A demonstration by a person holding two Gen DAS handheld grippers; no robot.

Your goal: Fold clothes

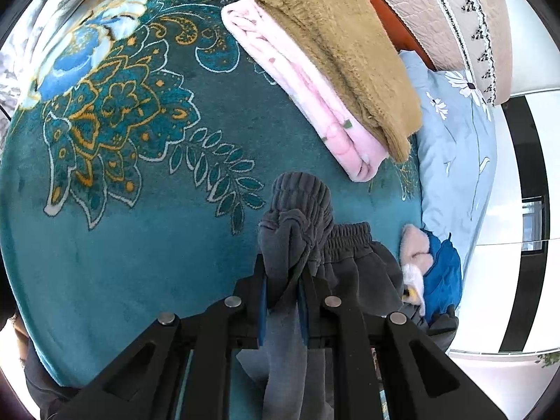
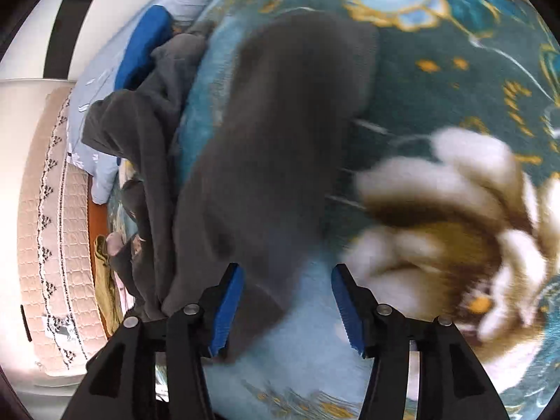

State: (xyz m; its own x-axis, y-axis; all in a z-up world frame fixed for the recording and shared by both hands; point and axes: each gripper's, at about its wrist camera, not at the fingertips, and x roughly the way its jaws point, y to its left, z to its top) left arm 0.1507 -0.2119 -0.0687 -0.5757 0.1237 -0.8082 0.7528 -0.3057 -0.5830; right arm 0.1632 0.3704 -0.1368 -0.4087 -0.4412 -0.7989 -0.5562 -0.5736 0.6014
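Teal floral bedspread [image 1: 140, 245] carries the dark grey trousers [image 1: 297, 217], still loose and unfolded, their ribbed cuff pinched in the closed left claw [image 1: 283, 280] while the right claw [image 2: 287, 301] stands open over the blurred cloth. Far right, a brown and pink stack [image 1: 332, 70] lies already folded, so this garment seems left. Beyond lie a pale blue pillow [image 1: 455, 140] and a quilted headboard [image 1: 437, 10].
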